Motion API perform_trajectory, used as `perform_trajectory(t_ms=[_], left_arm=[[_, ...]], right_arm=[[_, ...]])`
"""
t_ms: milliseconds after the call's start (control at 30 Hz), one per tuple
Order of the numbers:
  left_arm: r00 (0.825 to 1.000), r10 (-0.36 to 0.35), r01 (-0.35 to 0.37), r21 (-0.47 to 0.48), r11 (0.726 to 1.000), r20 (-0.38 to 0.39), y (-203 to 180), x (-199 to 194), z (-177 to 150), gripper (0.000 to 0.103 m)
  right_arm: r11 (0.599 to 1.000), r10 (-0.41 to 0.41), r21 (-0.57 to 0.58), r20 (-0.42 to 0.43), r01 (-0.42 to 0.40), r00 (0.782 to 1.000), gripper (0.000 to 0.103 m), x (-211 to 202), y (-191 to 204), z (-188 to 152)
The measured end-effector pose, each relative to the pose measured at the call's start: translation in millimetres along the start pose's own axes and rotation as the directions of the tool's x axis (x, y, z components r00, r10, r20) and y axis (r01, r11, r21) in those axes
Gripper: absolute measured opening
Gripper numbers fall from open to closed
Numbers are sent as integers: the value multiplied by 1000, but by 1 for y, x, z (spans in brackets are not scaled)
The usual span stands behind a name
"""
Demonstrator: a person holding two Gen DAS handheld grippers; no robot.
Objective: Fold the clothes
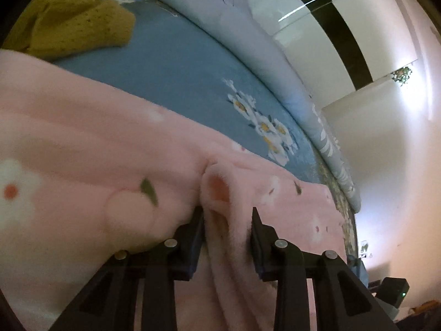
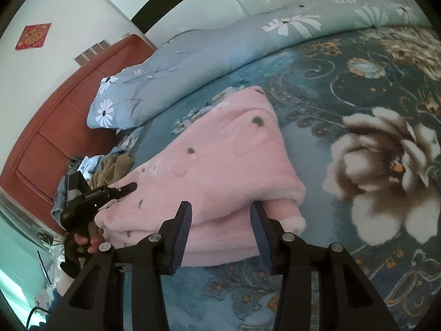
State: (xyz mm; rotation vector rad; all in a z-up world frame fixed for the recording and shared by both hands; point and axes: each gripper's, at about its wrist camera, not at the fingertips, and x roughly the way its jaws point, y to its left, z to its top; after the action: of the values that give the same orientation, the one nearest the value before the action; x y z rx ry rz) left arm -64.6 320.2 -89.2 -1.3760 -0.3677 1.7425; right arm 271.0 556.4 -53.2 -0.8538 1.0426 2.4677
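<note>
A fluffy pink garment with white flowers (image 1: pixel 82 127) lies folded on the bed. In the left wrist view, my left gripper (image 1: pixel 227 211) pinches a raised fold of its fabric between both pads. The right wrist view shows the same pink garment (image 2: pixel 220 151) as a thick folded stack. My right gripper (image 2: pixel 220 205) straddles the stack's near edge, its fingers pressed against the layers. The left gripper (image 2: pixel 129 187) also shows there at the garment's left edge, held by a person's hand (image 2: pixel 85 240).
A mustard knitted garment (image 1: pixel 77 19) lies at the far left on the blue sheet (image 1: pixel 171 66). A rolled pale-blue floral quilt (image 2: pixel 193 55) runs along the back. A pile of clothes (image 2: pixel 110 165) sits by the red-brown headboard (image 2: pixel 55 115). Flowered bedcover (image 2: pixel 358 110) spreads to the right.
</note>
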Motion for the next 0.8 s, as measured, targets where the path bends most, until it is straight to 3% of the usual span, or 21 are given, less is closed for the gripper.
perform_trajectory(t_ms=[133,200,300,367,433,533,567,600,733,800], left_arm=[[999,2,-3,22,1000,47,-10,-23,-10,40],[994,16,-18,19,1000,108,-8,-47,-21,45],[970,75,-73,-17,997,233,1,-91,-38,57],[924,157,-139,-75,987,348,15,-128,-53,61],[860,263,-210,-166,964,438,35,-163,-66,67],[761,427,-279,-349,895,488,74,-202,-84,67],[735,469,-287,-401,870,489,89,-211,-90,68],[740,473,-274,-427,862,479,101,-212,-92,68],[804,418,-187,-487,853,424,144,-204,-97,68],[811,378,-156,-459,875,446,147,-203,-93,68]], right_arm=[[999,29,-17,41,-29,999,46,1,14,6],[999,44,-32,43,-43,998,46,5,23,8],[997,55,-59,9,-55,998,46,20,36,8],[998,34,-48,-26,-36,999,46,35,37,5],[1000,27,-3,-55,-28,998,46,48,33,0],[999,25,40,-55,-23,998,46,52,29,-5],[998,25,52,-54,-22,998,46,52,28,-6],[998,25,63,-54,-22,998,46,52,27,-6],[995,23,103,-53,-17,998,46,50,25,-6],[993,16,119,-53,-10,998,46,49,26,-7]])
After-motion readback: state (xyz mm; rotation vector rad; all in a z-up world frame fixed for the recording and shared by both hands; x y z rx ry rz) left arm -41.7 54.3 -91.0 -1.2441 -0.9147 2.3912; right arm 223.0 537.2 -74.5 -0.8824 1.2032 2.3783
